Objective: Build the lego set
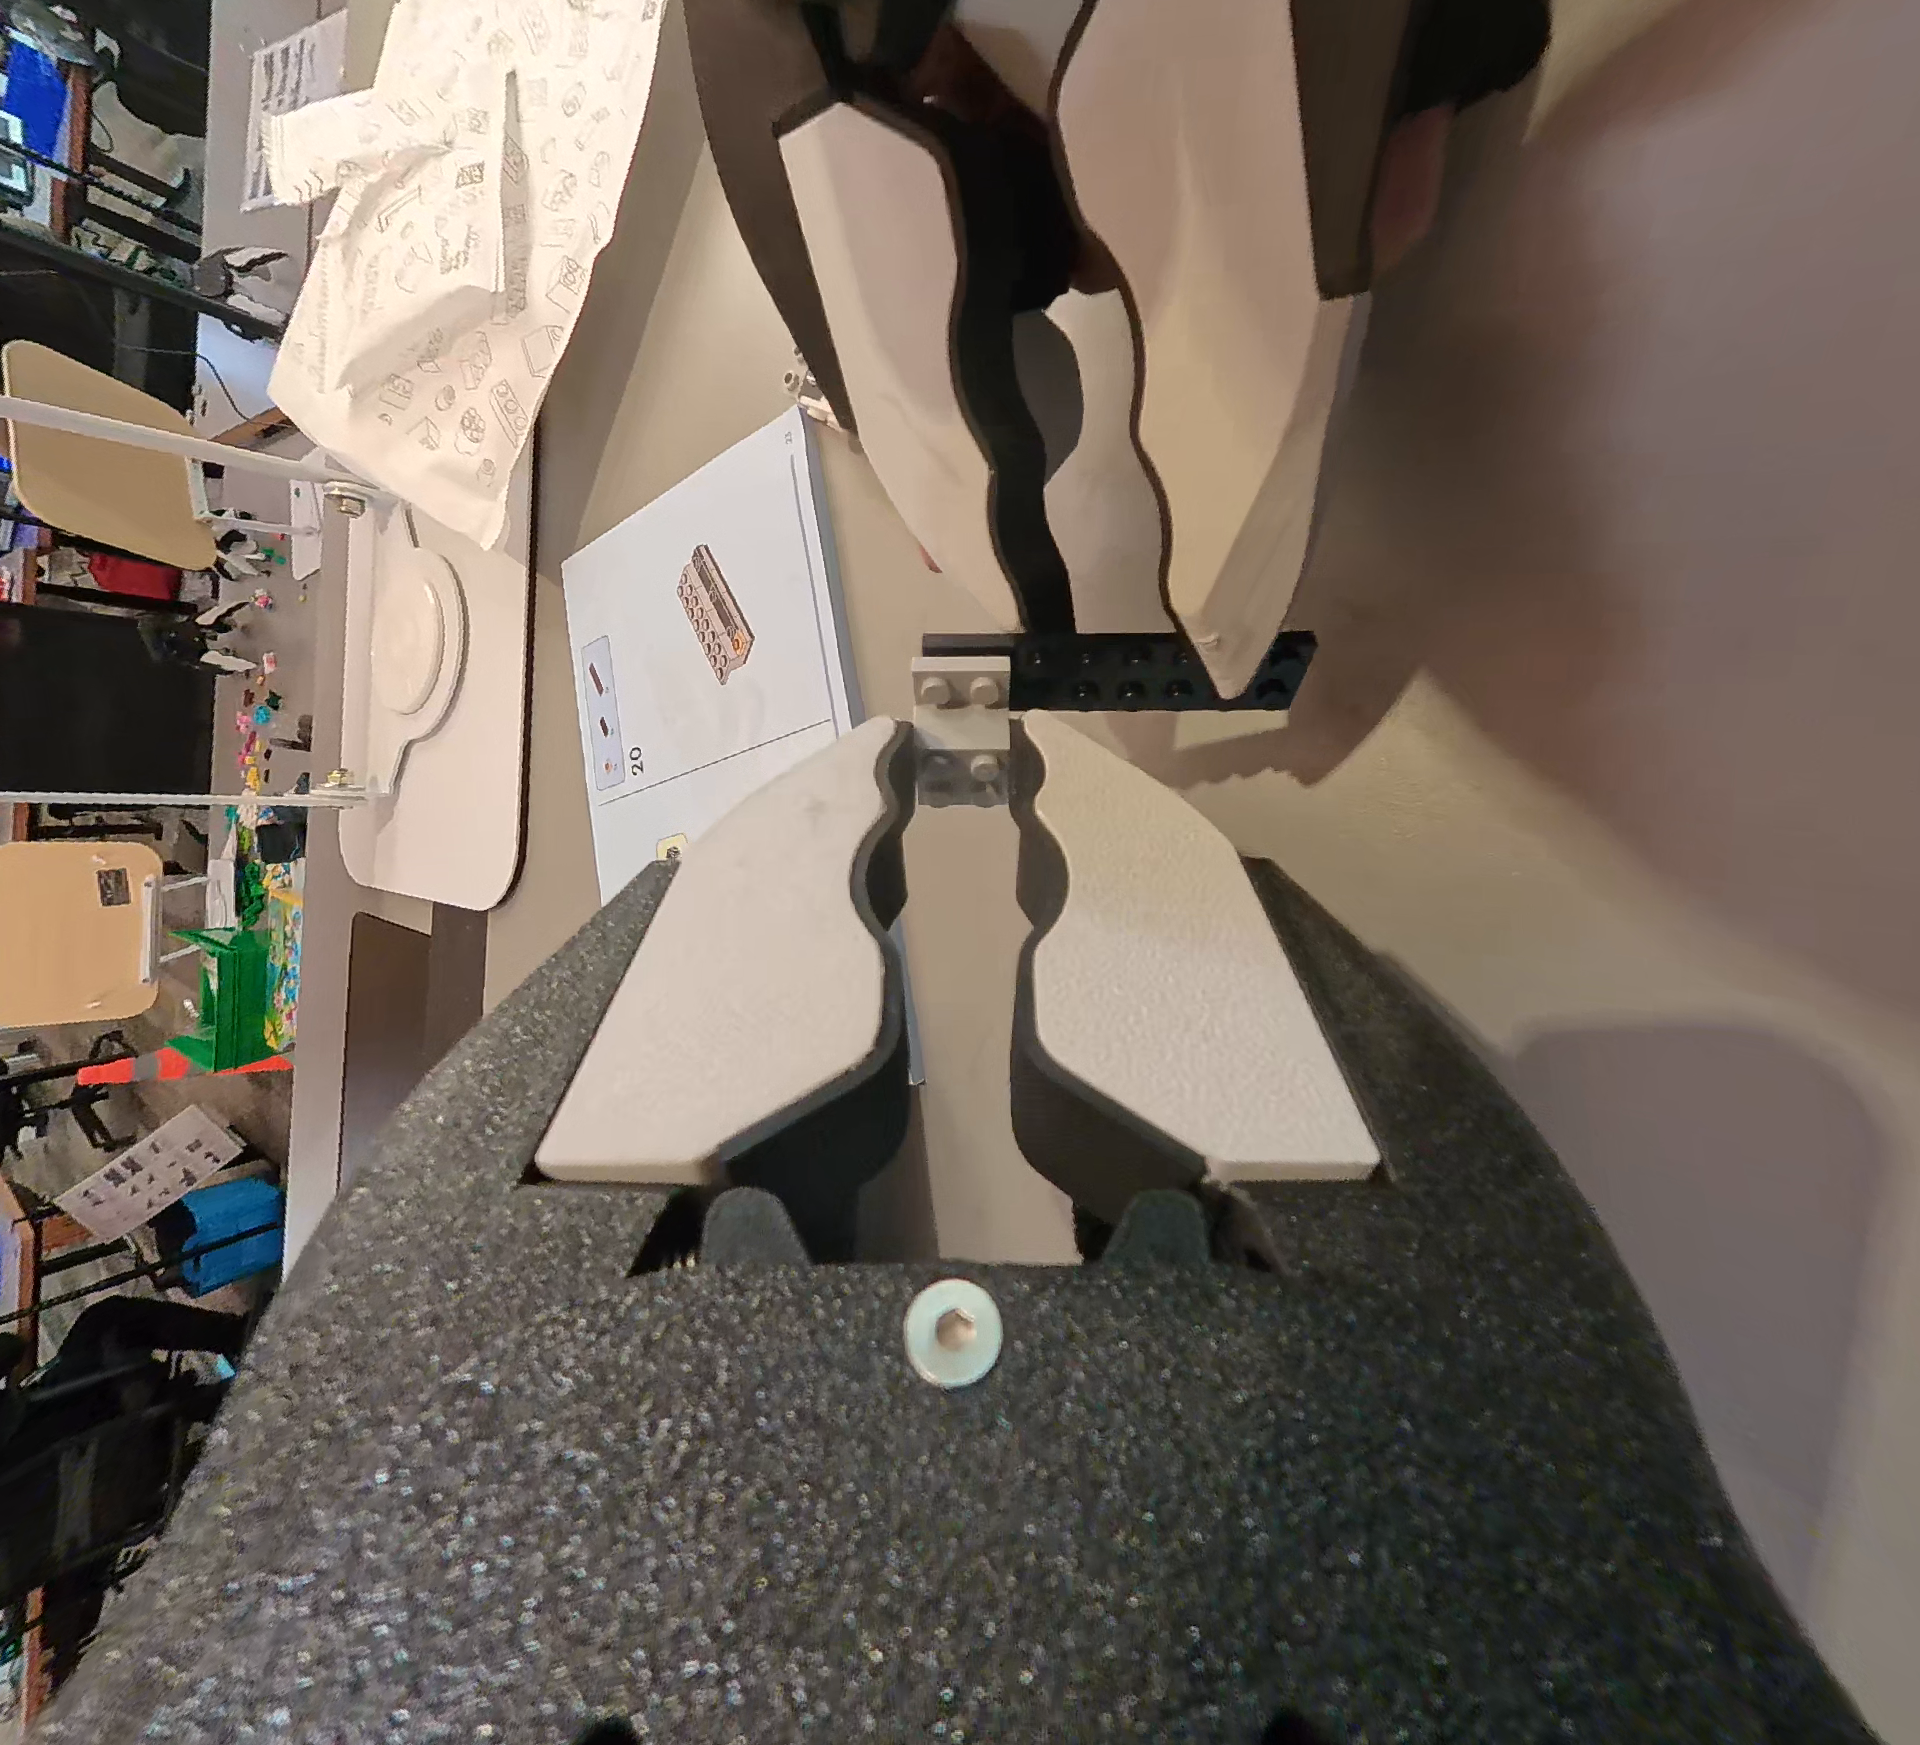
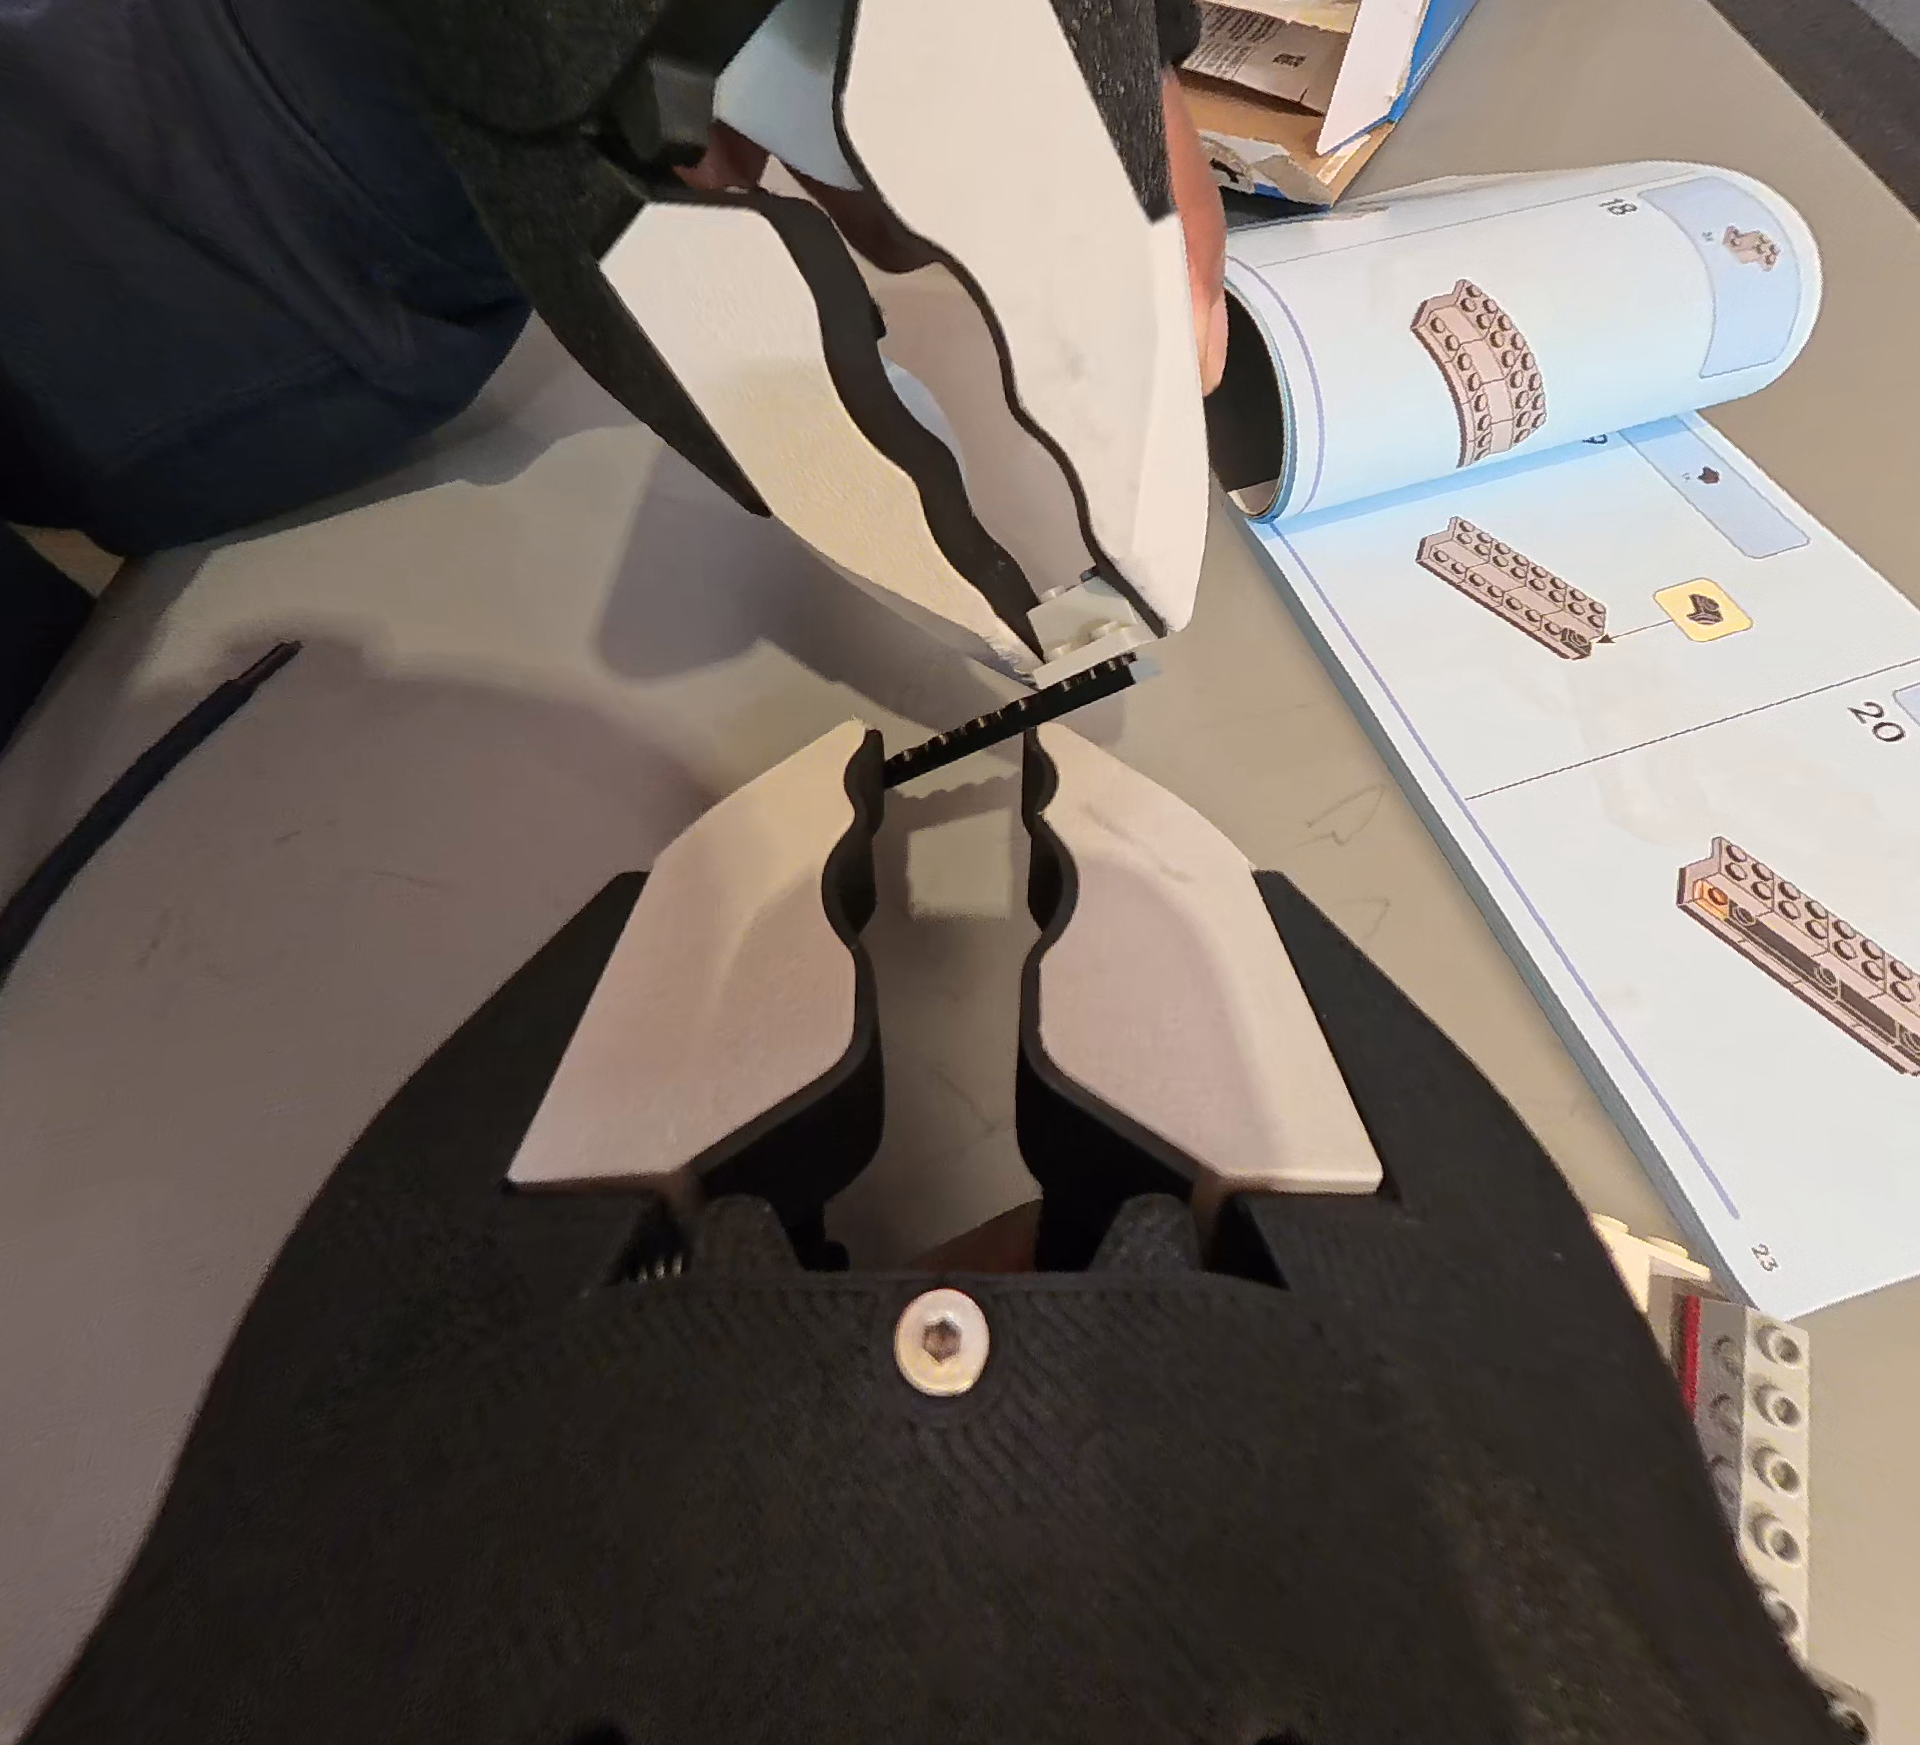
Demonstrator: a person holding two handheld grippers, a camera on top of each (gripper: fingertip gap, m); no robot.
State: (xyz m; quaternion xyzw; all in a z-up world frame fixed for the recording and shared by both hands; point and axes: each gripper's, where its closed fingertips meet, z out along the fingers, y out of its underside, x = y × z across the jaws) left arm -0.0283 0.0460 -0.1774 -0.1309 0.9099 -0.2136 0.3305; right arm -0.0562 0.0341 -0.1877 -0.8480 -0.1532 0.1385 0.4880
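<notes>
Grey bracket brick [image 1: 961, 739] is sitting pinched in my left hand-held gripper [image 1: 961, 745], both pads pressing on its sides. My right hand-held gripper [image 2: 951, 760] is clamping the long black plate [image 2: 997, 724] across its width, the plate held edge-on above the table [image 2: 312, 864]. The grey brick's stud end is meeting one end of the black plate [image 1: 1143, 672], the two touching; I cannot tell whether they are fully clicked together. I'm seeing the open instruction booklet [image 2: 1558, 760] lying towards the table's right edge in the right wrist view, one page curled up into a roll. A torn cardboard box [image 2: 1382, 33] is lying beyond it at the far right corner. A grey studded build [image 2: 1756, 1446] is sitting at the near right edge. A crumpled white paper bag [image 1: 457, 220] is lying by the table's far edge in the left wrist view, a thin black strap [image 2: 135, 802] near the left edge.
</notes>
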